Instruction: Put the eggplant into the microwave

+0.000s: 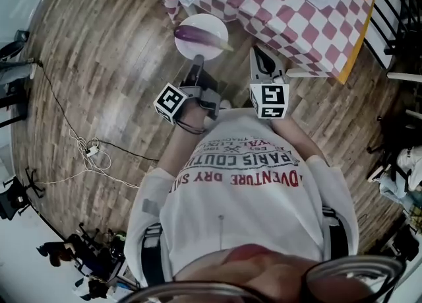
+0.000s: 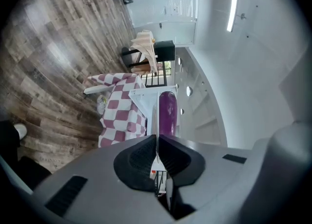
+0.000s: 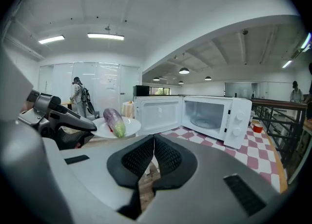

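The left gripper (image 1: 196,64) has its jaws clamped on the rim of a white plate (image 1: 214,24). The eggplant (image 1: 198,33) lies loose on that plate, held in the air short of the table (image 1: 283,18). The right gripper (image 3: 154,145) has its jaws closed together with nothing between them.

Hazards:
- The plate is gripped at one edge only. Any tilt is likely to roll the eggplant off onto the wooden floor (image 1: 99,44).
- A thin rim may slip or pivot between the pads.

Surroundings: the microwave (image 3: 229,115) stands open on the checkered cloth. Its door (image 3: 158,114) is swung out between the plate and the cavity, so the plate must pass round the door edge. A cable (image 1: 86,150) lies on the floor, well apart.
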Demonstrator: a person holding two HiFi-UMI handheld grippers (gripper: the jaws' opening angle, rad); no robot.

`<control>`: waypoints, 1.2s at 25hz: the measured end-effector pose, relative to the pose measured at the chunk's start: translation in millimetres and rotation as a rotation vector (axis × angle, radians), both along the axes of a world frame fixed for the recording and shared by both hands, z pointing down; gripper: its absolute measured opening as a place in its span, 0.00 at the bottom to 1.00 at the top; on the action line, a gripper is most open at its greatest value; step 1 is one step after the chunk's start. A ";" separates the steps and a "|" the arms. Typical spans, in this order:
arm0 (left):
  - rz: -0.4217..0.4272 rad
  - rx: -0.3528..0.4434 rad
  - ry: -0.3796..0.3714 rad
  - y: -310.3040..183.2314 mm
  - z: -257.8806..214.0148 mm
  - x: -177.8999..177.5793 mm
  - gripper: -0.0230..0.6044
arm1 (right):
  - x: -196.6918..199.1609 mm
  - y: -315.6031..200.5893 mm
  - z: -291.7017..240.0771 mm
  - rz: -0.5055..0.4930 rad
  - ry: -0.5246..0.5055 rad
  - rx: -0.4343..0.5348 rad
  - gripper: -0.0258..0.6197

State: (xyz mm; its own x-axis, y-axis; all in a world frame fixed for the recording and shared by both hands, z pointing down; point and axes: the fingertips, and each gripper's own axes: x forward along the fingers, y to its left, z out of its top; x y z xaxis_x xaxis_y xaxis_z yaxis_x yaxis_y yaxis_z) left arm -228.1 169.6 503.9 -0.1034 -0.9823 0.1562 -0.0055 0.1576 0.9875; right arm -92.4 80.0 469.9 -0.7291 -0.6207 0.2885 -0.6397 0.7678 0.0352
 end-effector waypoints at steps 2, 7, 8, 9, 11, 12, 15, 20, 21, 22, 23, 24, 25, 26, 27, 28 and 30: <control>0.018 -0.004 0.011 -9.6 4.2 -0.1 0.09 | -1.3 -8.6 2.9 0.015 0.006 -0.003 0.08; 0.066 -0.014 0.024 -40.7 9.7 8.6 0.09 | -0.3 -33.9 8.0 0.035 0.004 -0.012 0.08; 0.073 -0.017 0.024 -47.8 10.4 9.9 0.09 | -0.4 -40.2 8.4 0.035 0.000 -0.014 0.08; 0.078 -0.018 0.024 -55.6 10.7 11.0 0.09 | -0.3 -47.7 8.5 0.036 -0.005 -0.016 0.08; 0.084 -0.019 0.023 -74.2 10.1 12.2 0.09 | 1.3 -66.4 7.2 0.043 -0.017 -0.016 0.08; 0.085 -0.018 0.021 -85.3 9.4 12.4 0.09 | 2.8 -77.9 6.1 0.048 -0.023 -0.015 0.08; 0.083 -0.022 0.015 -121.4 7.6 14.0 0.09 | 10.5 -117.2 2.0 0.063 -0.040 -0.016 0.08; 0.087 -0.023 0.010 -189.1 -0.3 23.4 0.09 | 24.1 -185.9 -9.7 0.073 -0.057 -0.010 0.08; 0.089 -0.020 0.010 -202.6 -2.4 26.0 0.09 | 25.9 -198.0 -10.9 0.072 -0.059 -0.012 0.08; 0.093 -0.020 0.010 -214.8 -4.0 29.3 0.09 | 28.1 -208.8 -11.2 0.073 -0.062 -0.017 0.08; 0.099 -0.022 0.011 -225.7 -4.8 33.3 0.09 | 30.9 -218.1 -10.7 0.074 -0.064 -0.022 0.08; 0.105 -0.026 0.012 -235.1 -4.8 37.5 0.09 | 34.0 -226.3 -9.7 0.076 -0.066 -0.028 0.08; 0.111 -0.030 0.012 -243.9 -4.0 41.5 0.09 | 37.3 -234.1 -8.1 0.079 -0.067 -0.033 0.08; 0.119 -0.033 0.010 -252.7 -2.9 44.8 0.09 | 40.3 -241.9 -6.1 0.082 -0.068 -0.039 0.08; 0.127 -0.037 0.008 -261.7 -2.0 47.4 0.09 | 42.9 -249.6 -3.8 0.086 -0.067 -0.045 0.08; 0.135 -0.040 0.008 -270.4 -1.2 49.6 0.09 | 45.5 -256.5 -0.9 0.091 -0.065 -0.052 0.08; 0.150 -0.046 0.012 -286.0 0.4 53.2 0.09 | 51.3 -266.8 5.0 0.102 -0.055 -0.069 0.08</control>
State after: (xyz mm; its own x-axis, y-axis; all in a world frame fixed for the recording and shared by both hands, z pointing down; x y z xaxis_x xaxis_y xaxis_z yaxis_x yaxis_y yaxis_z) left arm -174.9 -116.4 504.2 0.0466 -0.9782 0.2022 -0.0204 0.2014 0.9793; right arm -41.0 -186.8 474.9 -0.6790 -0.6724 0.2947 -0.7141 0.6981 -0.0528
